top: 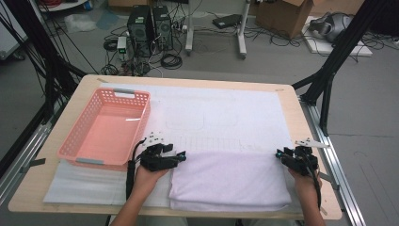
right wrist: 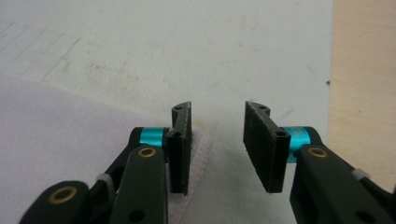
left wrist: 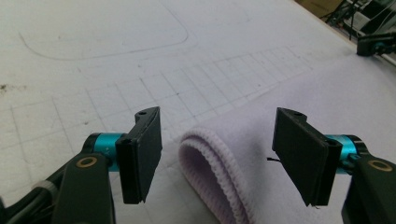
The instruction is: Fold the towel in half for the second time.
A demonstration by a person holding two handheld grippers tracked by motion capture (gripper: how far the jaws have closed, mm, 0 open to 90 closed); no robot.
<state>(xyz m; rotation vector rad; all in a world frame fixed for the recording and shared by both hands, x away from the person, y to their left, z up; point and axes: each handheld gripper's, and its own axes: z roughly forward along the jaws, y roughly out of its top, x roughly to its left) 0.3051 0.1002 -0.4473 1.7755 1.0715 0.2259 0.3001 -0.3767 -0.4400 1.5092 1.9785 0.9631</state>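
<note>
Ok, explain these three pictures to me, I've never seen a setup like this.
A person sits at a table with a hand-held two-jaw tool in each hand. The high view looks down from above: left gripper, right gripper. The other two pictures come from cameras riding on those tools, looking along their black jaws.

On the table lie a white mat, an empty pink basket at the left, and a folded pale towel near the person.

Nothing is held. Both tools stand open: the left gripper has the towel's folded edge between its jaws, the right gripper sits at its corner.
</note>
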